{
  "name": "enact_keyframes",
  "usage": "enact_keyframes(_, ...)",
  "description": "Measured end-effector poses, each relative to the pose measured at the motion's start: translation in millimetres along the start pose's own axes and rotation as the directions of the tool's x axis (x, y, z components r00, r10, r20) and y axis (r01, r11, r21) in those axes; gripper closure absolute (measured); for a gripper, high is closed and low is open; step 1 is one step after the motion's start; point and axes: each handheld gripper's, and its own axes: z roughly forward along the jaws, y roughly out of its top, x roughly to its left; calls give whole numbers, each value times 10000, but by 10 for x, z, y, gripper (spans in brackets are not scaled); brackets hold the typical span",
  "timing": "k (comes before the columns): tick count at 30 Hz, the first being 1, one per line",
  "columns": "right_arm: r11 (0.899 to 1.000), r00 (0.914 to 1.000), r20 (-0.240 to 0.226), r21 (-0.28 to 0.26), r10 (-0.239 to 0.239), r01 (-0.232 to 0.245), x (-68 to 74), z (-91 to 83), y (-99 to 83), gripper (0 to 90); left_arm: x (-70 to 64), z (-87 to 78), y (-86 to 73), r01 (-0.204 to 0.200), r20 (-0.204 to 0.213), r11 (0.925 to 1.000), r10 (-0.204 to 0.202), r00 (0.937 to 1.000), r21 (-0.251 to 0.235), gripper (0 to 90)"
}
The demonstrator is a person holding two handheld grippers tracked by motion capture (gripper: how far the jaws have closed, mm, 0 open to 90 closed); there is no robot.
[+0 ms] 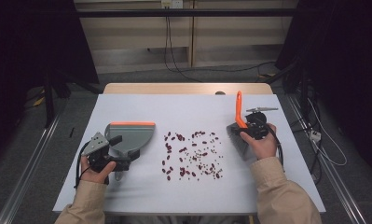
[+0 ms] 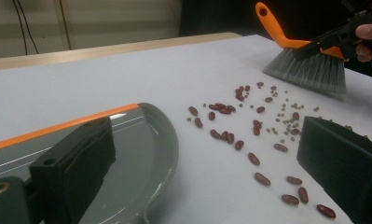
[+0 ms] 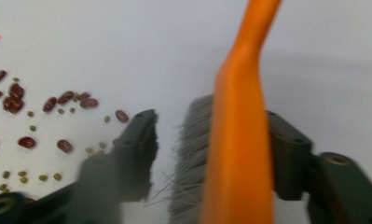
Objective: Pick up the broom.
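Red beans and small green beans point(image 1: 193, 154) lie scattered mid-table. A grey dustpan point(image 1: 131, 134) with an orange edge lies flat to their left. My left gripper point(image 1: 125, 148) is at the pan's near end, open. In the left gripper view its jaws stand wide apart point(image 2: 207, 135), one over the dustpan point(image 2: 146, 140), the other by the beans point(image 2: 249, 126). Right of the beans, my right gripper point(image 1: 243, 130) is shut on a brush point(image 1: 238, 109), orange handle up. The grey bristles point(image 2: 309, 70) touch the table. The brush point(image 3: 237, 140) sits between the right gripper's jaws point(image 3: 211, 120), with beans point(image 3: 34, 116) to its left.
The white tabletop point(image 1: 183, 105) has bare room behind and in front of the beans. A wooden edge point(image 1: 188, 88) runs along the far side. Cables point(image 1: 174, 56) trail on the floor beyond, and metal rails point(image 1: 30, 163) flank the table.
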Motion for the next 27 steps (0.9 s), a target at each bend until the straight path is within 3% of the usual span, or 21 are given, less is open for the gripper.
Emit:
enact_keyframes(1,10000,9999,-160,12,30,-30,-8,-14,-3,611,0,-1,-1,5,-16,10000,-5,10000,-1,41)
enact_keyframes(3,10000,9989,-472,-25,61,-63,-6,-23,-11,647,3,-2,-1,-4,-31,10000,4,10000,12,41)
enact_keyframes(6,9992,9979,-530,110,-376,383,60,-22,-22,687,0,-6,1,-8,-31,10000,8,10000,8,42)
enact_keyframes(11,9926,9935,25,424,-1139,1137,178,-34,-21,695,-2,-3,-1,-35,-13,10000,35,10000,21,42)
enact_keyframes(16,9860,9859,284,321,-1647,1637,203,-15,-30,705,6,-4,-4,-60,-38,10000,61,10000,46,42)
enact_keyframes(20,9944,9938,384,193,-1047,1040,180,-19,-48,708,12,-5,-5,-38,-48,10000,38,10000,74,43)
enact_keyframes(27,9936,9925,524,313,-1103,1088,202,-18,-39,712,10,1,-9,-44,-39,9999,44,10000,108,43)
